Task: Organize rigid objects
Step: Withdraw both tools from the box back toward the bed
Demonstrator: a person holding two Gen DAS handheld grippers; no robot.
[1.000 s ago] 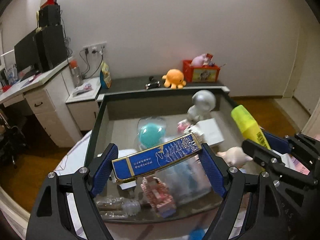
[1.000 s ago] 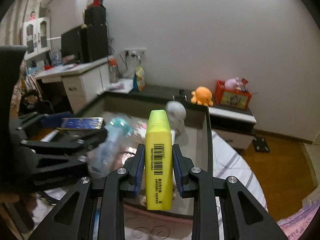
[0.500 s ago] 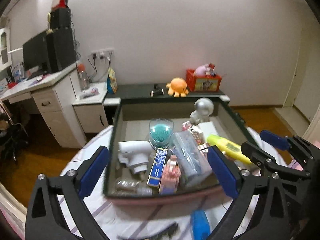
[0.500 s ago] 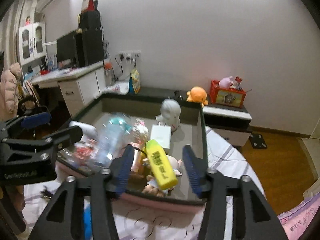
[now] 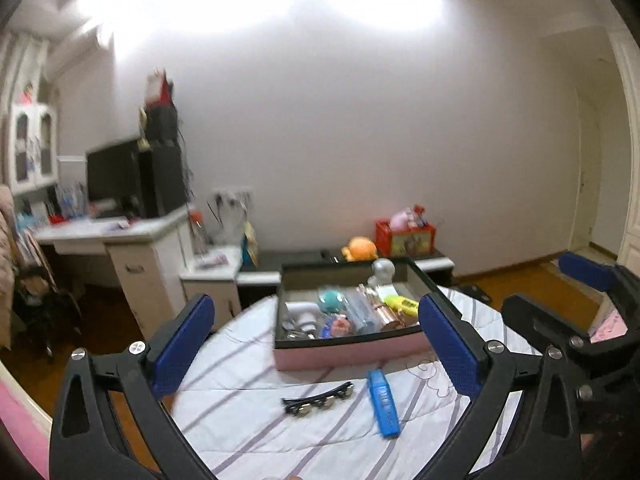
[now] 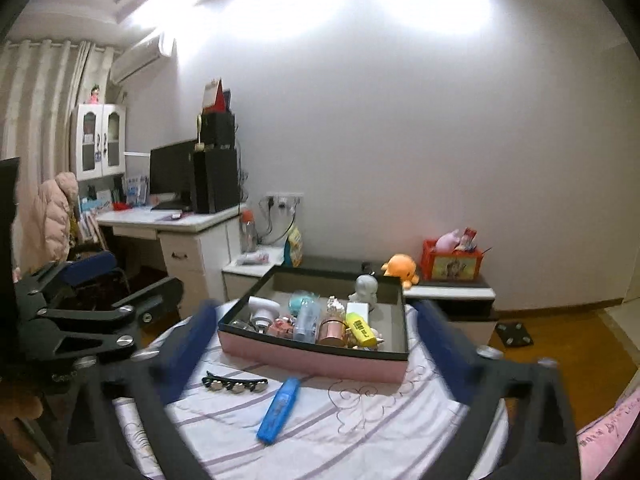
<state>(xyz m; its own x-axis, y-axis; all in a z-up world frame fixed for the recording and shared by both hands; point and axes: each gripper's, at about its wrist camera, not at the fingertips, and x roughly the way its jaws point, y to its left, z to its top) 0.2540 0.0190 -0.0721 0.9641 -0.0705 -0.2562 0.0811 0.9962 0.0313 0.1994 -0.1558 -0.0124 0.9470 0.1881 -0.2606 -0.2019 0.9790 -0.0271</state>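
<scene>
Both tools are empty rn. Left tool has its pads wide apart, jaws opening the last bit, nothing between them. Right tool same deal, jaws opening (pads look smeared), nothing clamped, just framing the box from a distance.

So imo we're between picks: stuff is in the pink box w/ the dark rim, which sits on the round table w/ the striped cloth, and two things are still out on the cloth in front of it.

What's left, counted:
- 1 blue pen-ish stick, lying flat, near the front of the box but not touching it
- 1 black hair clip w/ shiny beads, just beside the blue one, to its left

In the box, as far as I can tell: 1 yellow highlighter, 1 white round-head figure at the back, 1 teal thing under a clear dome, 1 copper-ish tin, 1 white gadget, plus a few small bits too jumbled to count.

Next move prob: drop each tool onto one leftover. Clip is thin and flat on soft cloth, so pads need to go low and pinch across its narrow width. Blue stick same, across the short side, then both over the rim into a free spot.
</scene>
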